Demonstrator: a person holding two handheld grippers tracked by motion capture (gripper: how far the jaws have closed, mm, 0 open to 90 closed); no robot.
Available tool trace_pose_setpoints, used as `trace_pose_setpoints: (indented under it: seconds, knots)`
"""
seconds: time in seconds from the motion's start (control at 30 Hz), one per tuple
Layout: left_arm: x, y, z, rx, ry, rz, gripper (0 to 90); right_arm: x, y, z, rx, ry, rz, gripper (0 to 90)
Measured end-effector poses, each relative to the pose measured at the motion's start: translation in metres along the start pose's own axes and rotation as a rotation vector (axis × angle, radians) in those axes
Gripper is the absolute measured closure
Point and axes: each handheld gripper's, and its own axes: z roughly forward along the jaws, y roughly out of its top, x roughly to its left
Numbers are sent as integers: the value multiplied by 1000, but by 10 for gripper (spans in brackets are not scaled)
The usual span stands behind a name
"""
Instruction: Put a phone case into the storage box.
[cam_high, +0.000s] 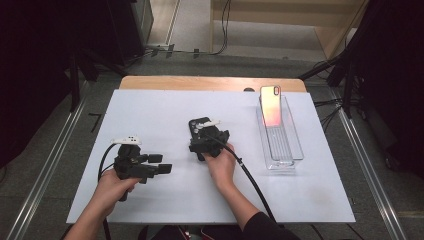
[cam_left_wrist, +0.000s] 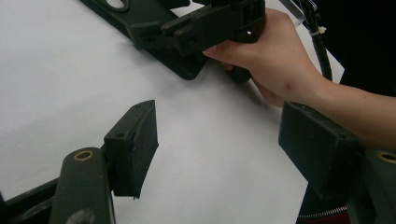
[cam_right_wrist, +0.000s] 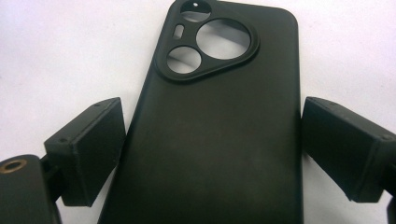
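High view: black phone case (cam_high: 198, 125) flat on white table (cam_high: 150, 115), left of clear tray (cam_high: 295, 150), under right gripper (cam_high: 202, 140). Left gripper (cam_high: 162, 165) apart, open, empty. Right gripper view: case between spread jaws, pads just beside its edges, not pressing.

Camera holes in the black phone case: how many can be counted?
4, in the raised island at the black phone case's upper left: one large hole, two smaller round ones, and one small slot. The right gripper straddles the case.
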Motion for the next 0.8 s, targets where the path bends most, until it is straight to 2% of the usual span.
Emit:
trace_pose_setpoints:
  seconds: [0.8]
  knots:
    - [0,0,-1,-3,1,-2,287,0,-1,-1,-10,-5,7,108]
